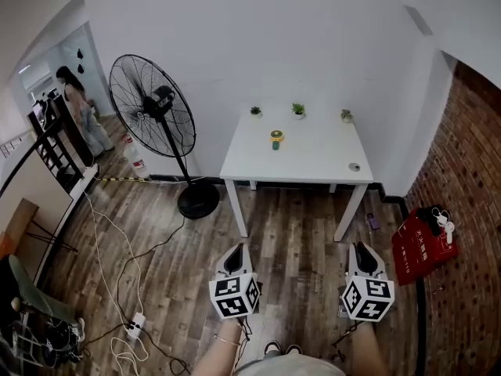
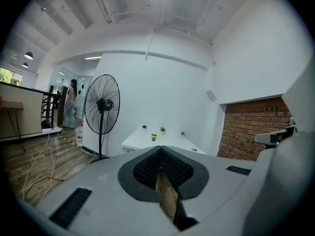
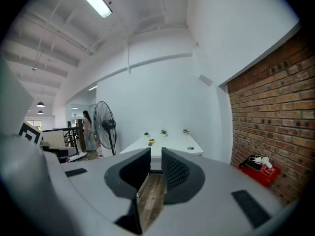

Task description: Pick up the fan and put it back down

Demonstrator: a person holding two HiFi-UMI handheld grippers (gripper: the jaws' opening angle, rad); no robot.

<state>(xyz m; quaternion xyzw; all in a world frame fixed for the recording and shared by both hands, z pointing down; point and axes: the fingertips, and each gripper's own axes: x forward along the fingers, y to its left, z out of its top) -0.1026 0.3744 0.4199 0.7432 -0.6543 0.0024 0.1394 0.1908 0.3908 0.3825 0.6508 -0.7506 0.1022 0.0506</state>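
A tall black pedestal fan (image 1: 153, 110) stands on the wood floor left of a white table (image 1: 313, 163); it also shows in the left gripper view (image 2: 102, 104) and the right gripper view (image 3: 105, 124). A small yellow and green object (image 1: 275, 139), maybe a mini fan, sits on the table's middle. My left gripper (image 1: 238, 249) hangs low over the floor in front of the table, jaws shut and empty, tips meeting (image 2: 160, 150). My right gripper (image 1: 362, 249) is beside it, slightly open (image 3: 156, 154), holding nothing. Both are far from either fan.
Three small potted plants (image 1: 298, 110) line the table's far edge and a small round thing (image 1: 355, 166) lies near its right front corner. A red bag (image 1: 423, 245) sits by the brick wall at right. Cables and a power strip (image 1: 135, 323) trail at left. A person (image 1: 78, 108) stands far left.
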